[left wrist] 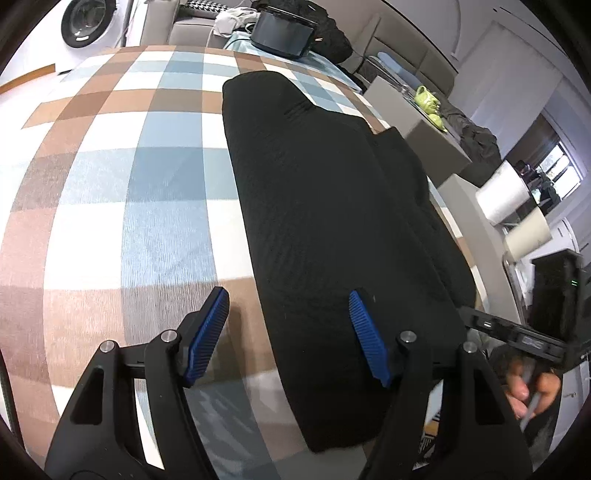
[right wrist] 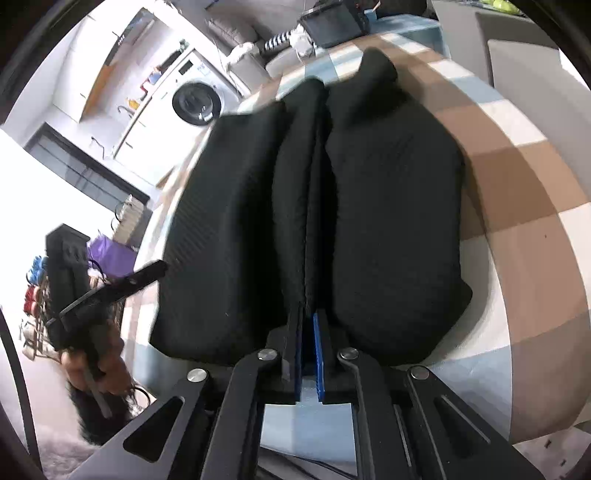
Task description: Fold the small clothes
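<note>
A black ribbed garment (left wrist: 332,206) lies lengthwise on the checked tablecloth (left wrist: 122,192), folded into a long strip. My left gripper (left wrist: 288,293) is open at its near end. One blue pad (left wrist: 369,336) hangs over the cloth and the other over the tablecloth, with nothing pinched. In the right wrist view the garment (right wrist: 395,206) bunches into a raised middle ridge. My right gripper (right wrist: 308,310) is shut on that ridge at the near edge. Each view shows the other gripper held by a hand: the right (left wrist: 517,332), the left (right wrist: 96,291).
A washing machine (left wrist: 79,22) stands beyond the table's far left. A dark tub (left wrist: 284,31) sits at the far end. A grey box (left wrist: 417,122) bearing a green item and paper rolls (left wrist: 502,199) lie off the right edge. Shelves and a purple bag (right wrist: 110,254) stand beside the table.
</note>
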The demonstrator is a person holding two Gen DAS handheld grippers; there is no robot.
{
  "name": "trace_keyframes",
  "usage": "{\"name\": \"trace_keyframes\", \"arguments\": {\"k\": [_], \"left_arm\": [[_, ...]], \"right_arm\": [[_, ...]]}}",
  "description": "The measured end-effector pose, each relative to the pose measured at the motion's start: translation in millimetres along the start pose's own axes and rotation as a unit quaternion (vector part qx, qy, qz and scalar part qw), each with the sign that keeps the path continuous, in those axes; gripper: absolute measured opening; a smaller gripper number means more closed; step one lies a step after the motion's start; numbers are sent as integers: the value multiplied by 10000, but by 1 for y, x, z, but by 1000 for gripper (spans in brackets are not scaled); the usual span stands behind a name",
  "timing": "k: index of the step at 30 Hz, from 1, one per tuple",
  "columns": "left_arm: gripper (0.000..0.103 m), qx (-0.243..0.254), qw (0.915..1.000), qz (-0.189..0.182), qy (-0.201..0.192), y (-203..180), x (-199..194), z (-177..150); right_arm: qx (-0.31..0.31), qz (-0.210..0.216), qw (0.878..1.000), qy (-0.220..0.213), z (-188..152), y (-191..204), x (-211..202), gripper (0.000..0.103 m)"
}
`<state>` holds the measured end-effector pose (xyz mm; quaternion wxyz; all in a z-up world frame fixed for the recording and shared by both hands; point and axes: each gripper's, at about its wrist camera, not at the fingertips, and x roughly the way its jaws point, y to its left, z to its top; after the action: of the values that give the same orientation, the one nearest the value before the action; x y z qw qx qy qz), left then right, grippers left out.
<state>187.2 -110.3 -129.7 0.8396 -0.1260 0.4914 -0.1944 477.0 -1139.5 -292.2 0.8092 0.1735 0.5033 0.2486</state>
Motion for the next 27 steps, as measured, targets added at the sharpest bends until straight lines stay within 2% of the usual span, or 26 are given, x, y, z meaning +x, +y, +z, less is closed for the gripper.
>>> {"name": "trace_keyframes", "arguments": {"k": [3,6,8,9,10,12,15,22,24,27], "left_arm": [[65,-182,9998,10,-9,3,11,12],[62,-364,9993,34,-19,6,23,24],[47,-491,9988,10,-58,7,31,31],[33,-536,9985,-2,-90,7,34,33],[25,-545,9984,50,-118,7,36,34],[17,-477,9984,114,-271,5,34,36],[15,-542,9974,194,-428,12,26,36],[15,-783,9930,659,-596,53,-8,26],[16,-900,9917,714,-579,64,-14,22],[17,-1038,9907,645,-600,71,-16,18]], "right_arm": [[-83,37,9995,-287,4,5,-7,28],[17,-42,9989,-456,10,2,-13,31],[105,-106,9984,-540,9,11,-15,33],[175,-135,9980,-584,8,9,-18,35],[227,-162,9977,-612,6,6,-23,36],[274,-183,9975,-631,3,3,-26,36],[276,-238,9972,-646,0,-4,-35,36],[343,-493,9969,-503,8,-4,-23,36],[391,-434,9975,-408,7,-4,-19,36],[520,-132,9984,-148,2,-4,-11,37]]}}
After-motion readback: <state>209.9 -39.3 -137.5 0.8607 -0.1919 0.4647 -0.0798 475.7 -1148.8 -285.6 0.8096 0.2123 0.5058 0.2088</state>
